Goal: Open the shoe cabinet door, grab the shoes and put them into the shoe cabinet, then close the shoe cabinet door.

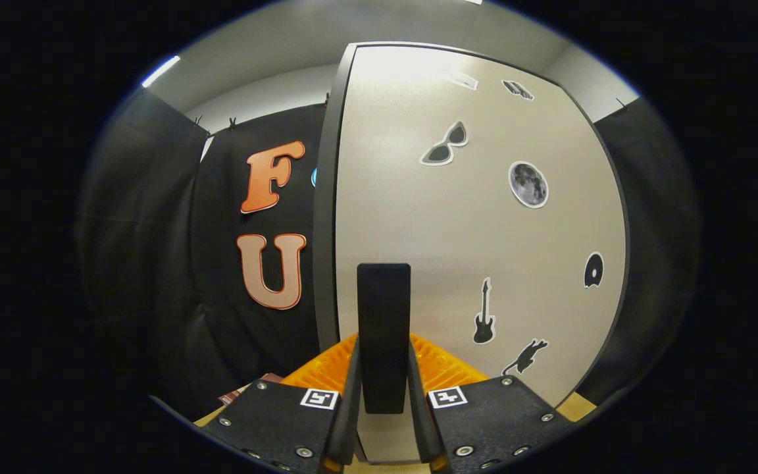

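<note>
Shoe cabinet door stands upright, dead ahead of the hand-held gripper. Its dark handle, long axis vertical, sits between the two fingers, near the door's left edge. Fingers look clenched on the handle, both sides touching it. Door face carries stickers: sunglasses, moon, guitar. Looks like the door step; whether opening or closing can't be told. No shoes seen here.
</note>
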